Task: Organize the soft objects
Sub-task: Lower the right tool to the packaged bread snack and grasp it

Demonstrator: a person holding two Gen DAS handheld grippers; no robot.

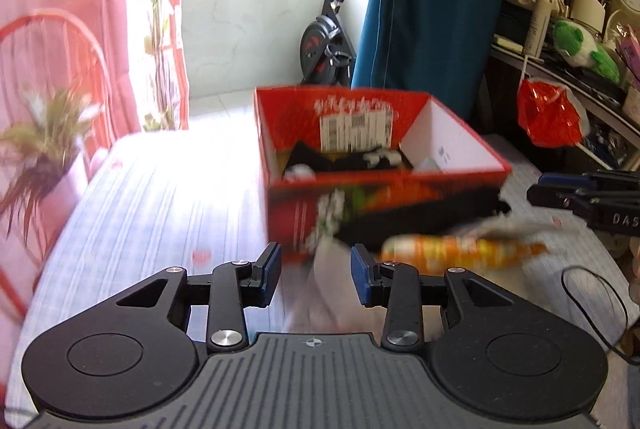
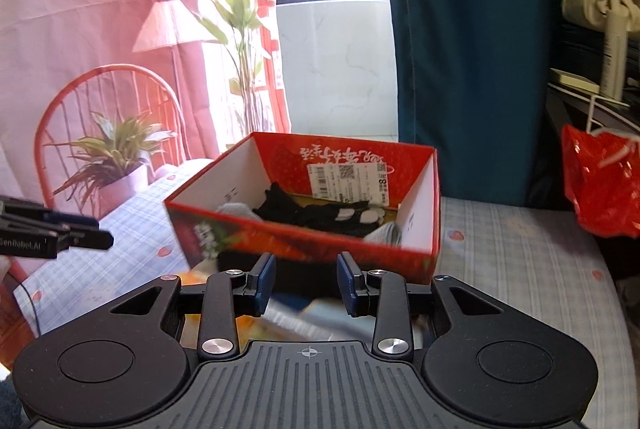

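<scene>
A red cardboard box (image 1: 380, 177) (image 2: 304, 235) stands on the checked bedcover and holds black socks (image 2: 316, 213) (image 1: 316, 159) and grey-white socks (image 2: 386, 233). My left gripper (image 1: 316, 271) is open just in front of the box, with a blurred pale soft item (image 1: 324, 269) between its fingers. An orange patterned soft item (image 1: 452, 252) lies blurred to its right. My right gripper (image 2: 306, 281) is open and empty, close to the box's near wall, above blurred soft items (image 2: 312, 317). Each gripper shows at the edge of the other's view (image 1: 584, 195) (image 2: 60, 229).
A potted plant (image 2: 116, 165) (image 1: 44, 149) and a red chair (image 2: 108, 101) stand left of the bed. A red plastic bag (image 2: 600, 185) (image 1: 548, 115) hangs from a cluttered shelf on the right. A teal curtain (image 2: 476, 45) and an exercise bike (image 1: 326, 41) are behind. A black cable (image 1: 596, 309) lies on the cover.
</scene>
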